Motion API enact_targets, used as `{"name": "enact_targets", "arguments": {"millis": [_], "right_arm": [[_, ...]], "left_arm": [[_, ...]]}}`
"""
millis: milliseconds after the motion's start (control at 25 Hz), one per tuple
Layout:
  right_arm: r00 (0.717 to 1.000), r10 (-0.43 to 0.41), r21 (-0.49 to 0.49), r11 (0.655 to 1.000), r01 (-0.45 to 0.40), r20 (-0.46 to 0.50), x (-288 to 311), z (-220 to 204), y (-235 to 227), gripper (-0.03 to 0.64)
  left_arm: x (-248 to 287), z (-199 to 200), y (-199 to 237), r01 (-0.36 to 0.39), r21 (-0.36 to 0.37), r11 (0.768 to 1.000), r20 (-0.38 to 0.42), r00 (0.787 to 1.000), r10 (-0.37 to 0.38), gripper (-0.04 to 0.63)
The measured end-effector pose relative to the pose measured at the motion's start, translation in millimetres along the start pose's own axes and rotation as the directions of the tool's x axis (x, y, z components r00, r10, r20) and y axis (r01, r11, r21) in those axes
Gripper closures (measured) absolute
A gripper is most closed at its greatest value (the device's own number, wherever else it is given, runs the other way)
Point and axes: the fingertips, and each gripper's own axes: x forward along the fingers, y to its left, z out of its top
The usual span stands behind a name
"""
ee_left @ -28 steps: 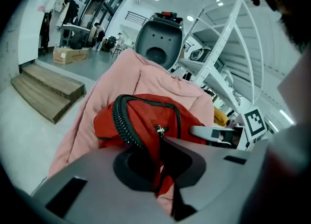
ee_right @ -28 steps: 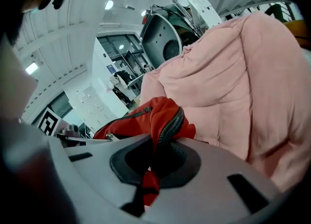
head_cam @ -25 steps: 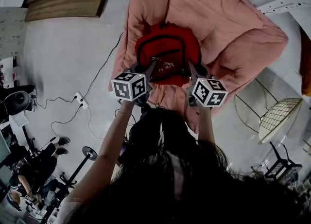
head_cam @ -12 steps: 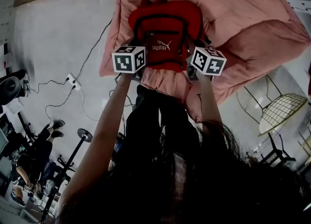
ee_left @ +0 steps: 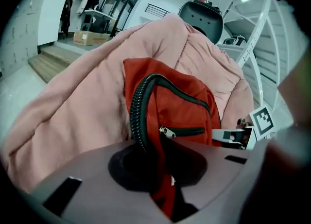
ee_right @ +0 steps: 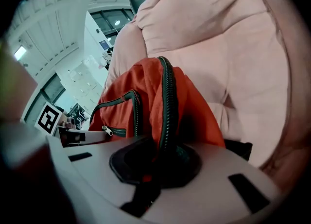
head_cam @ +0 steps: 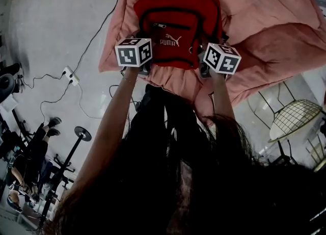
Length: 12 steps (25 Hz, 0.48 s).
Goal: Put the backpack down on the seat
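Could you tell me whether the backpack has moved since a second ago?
Cannot tell: the camera shifted; against the seat, the backpack looks roughly where it was.

In the head view, the person's dark hair (head_cam: 204, 188) blocks everything from 4 to 8 o'clock. The pink seat (head_cam: 265, 20) runs off the top and right edges, and the wire chair (head_cam: 298, 119) at 4 o'clock is cut short. Both gripper views hide the far side of the backpack (ee_left: 180, 106), and its fabric vanishes into shadow at 6 o'clock.
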Motion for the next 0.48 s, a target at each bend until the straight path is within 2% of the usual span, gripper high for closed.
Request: {"name": "enact_targets", "arguments": {"millis": [80, 200, 320, 440, 480], "right_arm": [[1.000, -0.009, 0.001, 1.000, 0.009, 0.022, -3.7, 1.2, 1.6, 0.581], [0.998, -0.040, -0.030, 0.999, 0.042, 0.053, -8.2, 4.5, 3.2, 0.580], [0.992, -0.097, -0.059, 0.993, 0.102, 0.082, -19.3, 6.6, 4.7, 0.574], [0.982, -0.146, -0.076, 0.985, 0.156, 0.123, -39.6, 12.8, 8.4, 0.496], [0.979, -0.153, -0.071, 0.984, 0.163, 0.132, -46.9, 13.2, 10.9, 0.451]], "left_arm": [[-4.8, 0.5, 0.8, 0.022, -0.033, 0.999, 0.011, 1.000, -0.022, 0.508], [-18.7, 2.7, 4.3, 0.057, -0.083, 0.995, 0.046, 0.998, -0.054, 0.419], [-45.0, 14.1, 3.5, 0.087, -0.074, 0.993, 0.136, 0.988, -0.076, 0.371], [-73.8, 15.5, -3.5, 0.119, -0.054, 0.991, 0.149, 0.983, -0.110, 0.371], [-84.9, 14.8, -6.2, 0.129, -0.047, 0.991, 0.148, 0.982, -0.121, 0.371]]}}
